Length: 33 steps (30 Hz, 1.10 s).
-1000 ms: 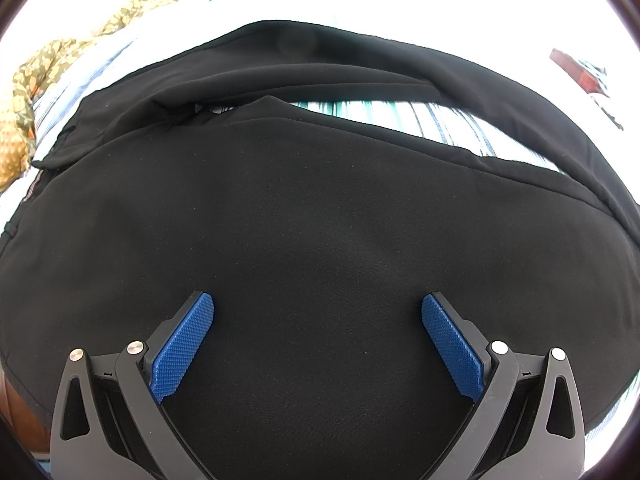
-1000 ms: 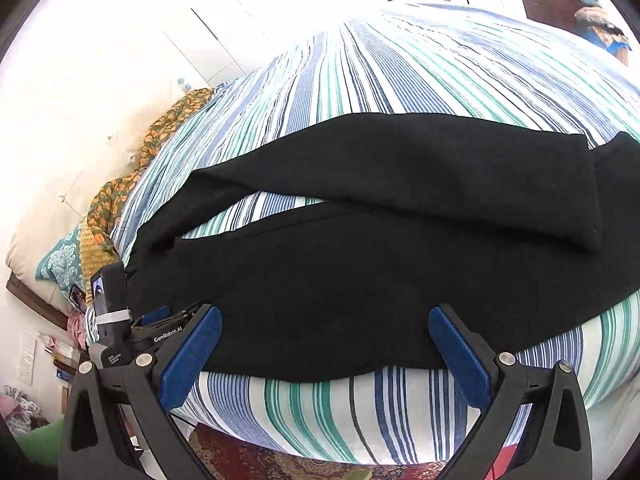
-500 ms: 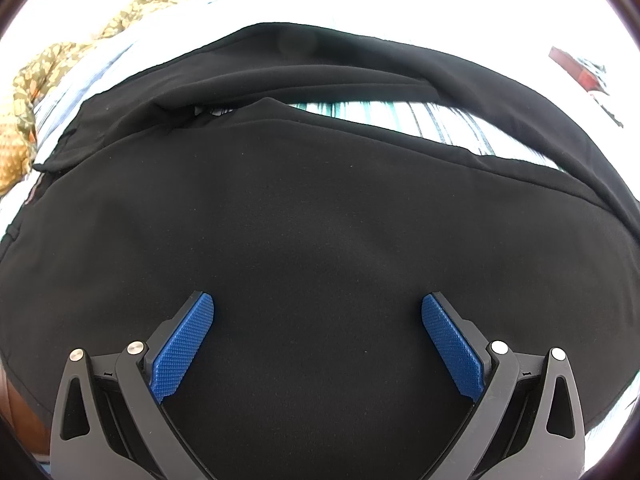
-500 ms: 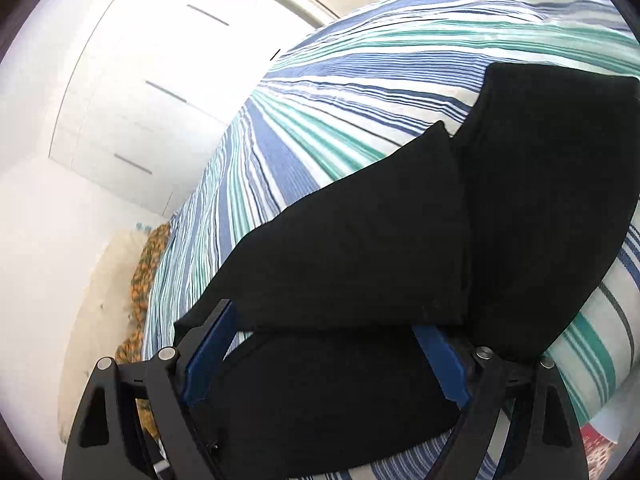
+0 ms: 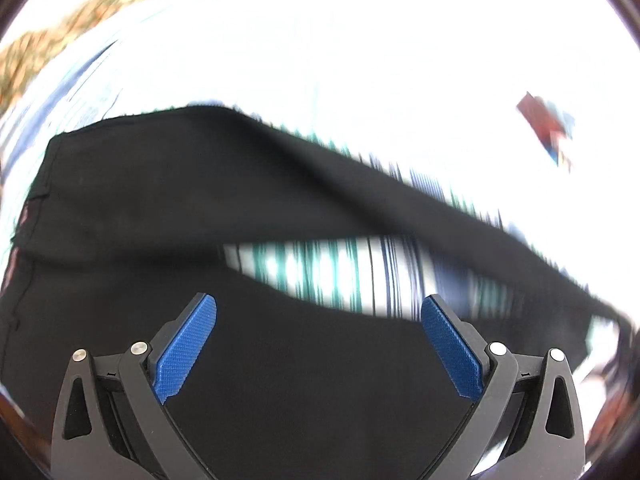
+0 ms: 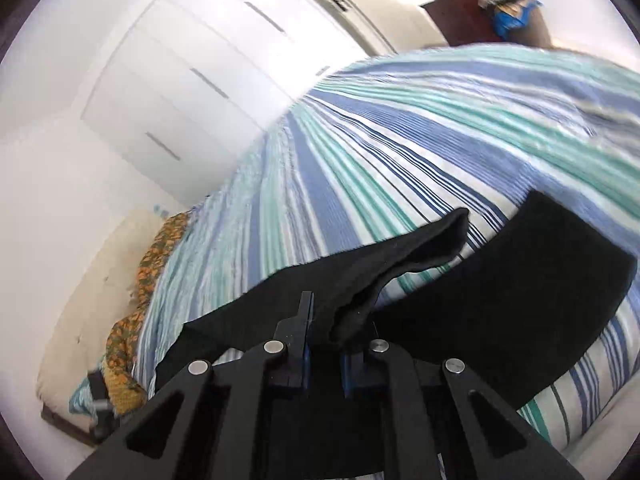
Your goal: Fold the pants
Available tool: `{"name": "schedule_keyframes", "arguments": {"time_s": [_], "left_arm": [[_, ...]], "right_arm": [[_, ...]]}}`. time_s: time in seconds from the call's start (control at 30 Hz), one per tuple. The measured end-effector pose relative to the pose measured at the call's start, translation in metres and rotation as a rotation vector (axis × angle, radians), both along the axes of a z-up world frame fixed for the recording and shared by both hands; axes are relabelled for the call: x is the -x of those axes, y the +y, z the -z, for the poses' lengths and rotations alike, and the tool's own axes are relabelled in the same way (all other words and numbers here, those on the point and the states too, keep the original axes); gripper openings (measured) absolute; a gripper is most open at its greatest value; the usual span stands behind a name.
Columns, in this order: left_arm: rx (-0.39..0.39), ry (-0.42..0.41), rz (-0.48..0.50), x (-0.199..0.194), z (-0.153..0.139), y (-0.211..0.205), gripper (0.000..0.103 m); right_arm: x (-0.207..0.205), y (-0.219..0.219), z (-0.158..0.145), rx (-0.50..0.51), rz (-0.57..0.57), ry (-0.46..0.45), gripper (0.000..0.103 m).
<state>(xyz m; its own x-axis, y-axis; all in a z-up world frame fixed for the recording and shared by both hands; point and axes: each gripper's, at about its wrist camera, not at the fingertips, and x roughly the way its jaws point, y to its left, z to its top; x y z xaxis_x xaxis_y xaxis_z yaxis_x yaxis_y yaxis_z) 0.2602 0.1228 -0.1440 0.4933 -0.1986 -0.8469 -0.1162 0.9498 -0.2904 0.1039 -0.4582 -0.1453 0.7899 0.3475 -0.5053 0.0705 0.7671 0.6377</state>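
Observation:
Black pants [image 5: 240,200] lie on a striped bed sheet [image 5: 340,272], with a strip of sheet showing between their two legs. My left gripper [image 5: 318,304] hovers open above the near leg, with nothing between its blue pads [image 5: 184,348]. In the right wrist view my right gripper [image 6: 324,332] is shut on a bunched edge of the pants [image 6: 420,248], which rises off the sheet in a fold. The rest of the pants [image 6: 520,300] lies flat to the right. The left wrist view is blurred.
The striped sheet [image 6: 360,160] stretches far beyond the pants. An orange patterned cloth [image 6: 156,256] lies along the bed's left side, by a cream headboard. White wardrobe doors [image 6: 180,80] stand behind. Dark furniture piled with clothes [image 6: 472,12] is at the far right.
My right gripper swung over one leg, closed on its edge and lifted it. My left gripper stayed open and pulled up and back, so the pants now sit lower in its view.

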Motion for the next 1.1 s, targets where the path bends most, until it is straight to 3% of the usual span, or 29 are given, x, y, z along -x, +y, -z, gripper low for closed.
{"name": "schedule_keyframes", "arguments": {"time_s": [0.1, 0.23, 0.3, 0.33, 0.37, 0.4, 0.47, 0.6, 0.67, 0.7, 0.77, 0.83, 0.9, 0.97, 1.03, 1.1], "left_arm": [[0.060, 0.061, -0.158, -0.063, 0.018, 0.047, 0.102], [0.132, 0.165, -0.305, -0.108, 0.052, 0.087, 0.102], [0.173, 0.193, -0.341, -0.117, 0.065, 0.099, 0.092], [0.194, 0.200, -0.351, -0.119, 0.070, 0.104, 0.057], [0.236, 0.213, -0.344, -0.121, 0.075, 0.108, 0.003], [0.282, 0.225, -0.337, -0.120, 0.077, 0.111, 0.004], [0.287, 0.155, -0.347, -0.112, 0.058, 0.121, 0.003], [0.267, -0.070, -0.294, -0.070, -0.032, 0.139, 0.005], [0.217, -0.214, -0.285, -0.023, -0.077, 0.148, 0.014], [0.188, -0.257, -0.290, 0.001, -0.085, 0.148, 0.019], [0.126, -0.272, -0.318, 0.051, -0.074, 0.147, 0.039], [0.051, -0.176, -0.345, 0.076, -0.022, 0.121, 0.047], [0.049, -0.007, -0.293, 0.077, 0.048, 0.090, 0.040], [0.022, 0.117, -0.257, 0.087, 0.090, 0.068, 0.020], [-0.005, 0.066, -0.270, 0.093, 0.091, 0.062, 0.023], [0.019, 0.054, -0.267, 0.091, 0.075, 0.057, 0.034]], "right_arm": [[0.017, 0.005, -0.046, 0.010, -0.095, -0.106, 0.012], [0.039, 0.008, -0.089, -0.004, -0.178, -0.208, 0.011], [0.054, 0.007, -0.102, -0.019, -0.205, -0.248, 0.011], [0.060, 0.002, -0.107, -0.035, -0.218, -0.265, 0.011], [0.064, -0.002, -0.110, -0.049, -0.225, -0.275, 0.011], [0.067, -0.003, -0.109, -0.057, -0.229, -0.273, 0.011], [0.062, -0.010, -0.101, -0.023, -0.215, -0.236, 0.011], [0.024, -0.036, -0.069, 0.035, -0.168, -0.115, 0.011], [0.009, -0.046, -0.074, 0.019, -0.168, -0.141, 0.011], [0.005, -0.051, -0.082, 0.014, -0.174, -0.166, 0.011], [-0.006, -0.058, -0.091, 0.030, -0.194, -0.163, 0.011], [-0.020, -0.064, -0.074, 0.102, -0.214, -0.039, 0.012], [-0.033, -0.075, -0.029, 0.177, -0.213, 0.159, 0.012], [-0.039, -0.089, 0.022, 0.252, -0.188, 0.378, 0.012], [-0.036, -0.101, 0.057, 0.291, -0.168, 0.499, 0.012], [-0.032, -0.111, 0.056, 0.246, -0.133, 0.489, 0.012]]}}
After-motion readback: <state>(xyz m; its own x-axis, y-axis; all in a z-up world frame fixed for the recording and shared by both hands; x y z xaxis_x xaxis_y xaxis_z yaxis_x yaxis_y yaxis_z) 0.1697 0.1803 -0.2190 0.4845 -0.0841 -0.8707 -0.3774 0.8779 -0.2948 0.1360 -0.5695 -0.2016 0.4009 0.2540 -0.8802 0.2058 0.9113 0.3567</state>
